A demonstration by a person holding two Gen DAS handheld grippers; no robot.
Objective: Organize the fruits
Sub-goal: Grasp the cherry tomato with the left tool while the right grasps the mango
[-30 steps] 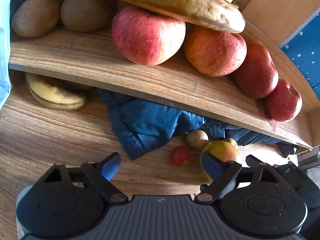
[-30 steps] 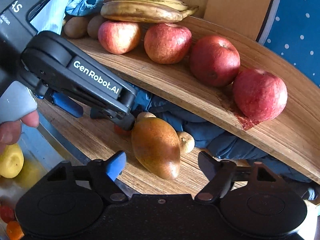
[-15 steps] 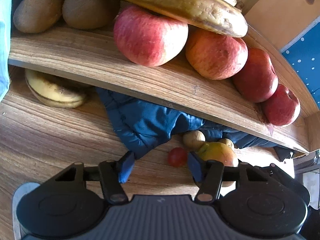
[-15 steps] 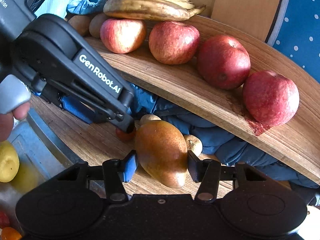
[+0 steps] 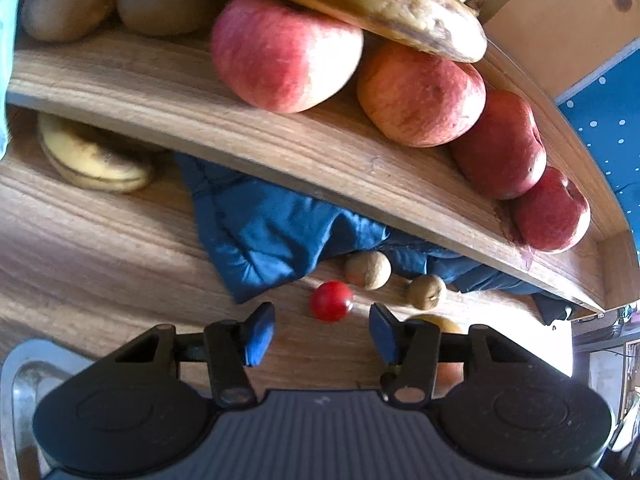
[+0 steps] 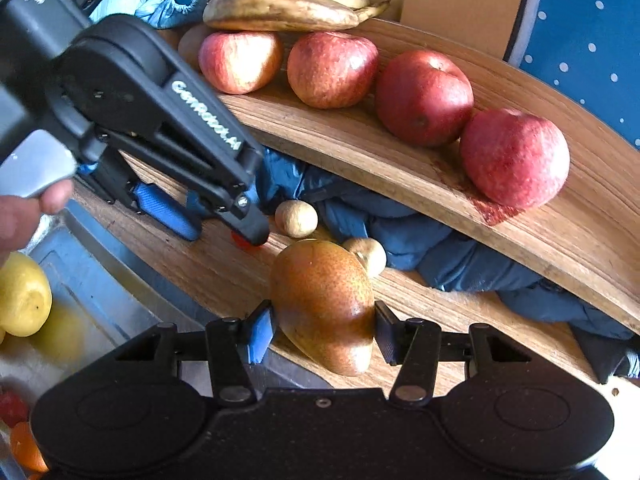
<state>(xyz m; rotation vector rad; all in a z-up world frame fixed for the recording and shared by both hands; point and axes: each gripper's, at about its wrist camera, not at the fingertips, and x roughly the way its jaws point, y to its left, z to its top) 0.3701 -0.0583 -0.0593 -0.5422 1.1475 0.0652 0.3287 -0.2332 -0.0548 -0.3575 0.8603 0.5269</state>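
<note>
On the lower wooden shelf (image 6: 208,280), far left in the right wrist view, a steel tray (image 6: 100,292) w/ a yellow lemon (image 6: 22,294) sits below the shelf edge; small red and orange fruits show at its bottom corner. A person's fingertip (image 6: 56,196) rests on a grey trigger. Next over, the left gripper (image 5: 322,326) reaches in, jaws apart w/ nothing between the pads, a red cherry tomato (image 5: 331,301) lying just ahead of the gap. Two walnuts sit beyond: one (image 5: 368,270) touching a rumpled blue cloth (image 5: 264,232), the other (image 5: 427,291) just right of it. Centre, the right gripper (image 6: 323,334) is closed around a brown-orange pear (image 6: 324,304), both pads pressing its flanks; the pear lies on the lower shelf, near its front edge, a walnut just behind it.

Upper shelf (image 6: 360,140), L to R: two kiwis (image 5: 64,0), then four apples in a row – pink-red (image 6: 239,60), orange-red (image 6: 332,69), dark red (image 6: 424,98), red (image 6: 515,158) – w/ browning bananas (image 6: 280,10) lying atop the first two. In the left wrist view another banana (image 5: 90,158) lies under the upper shelf, far left. Blue polka-dot fabric (image 6: 588,32) fills the far right.
</note>
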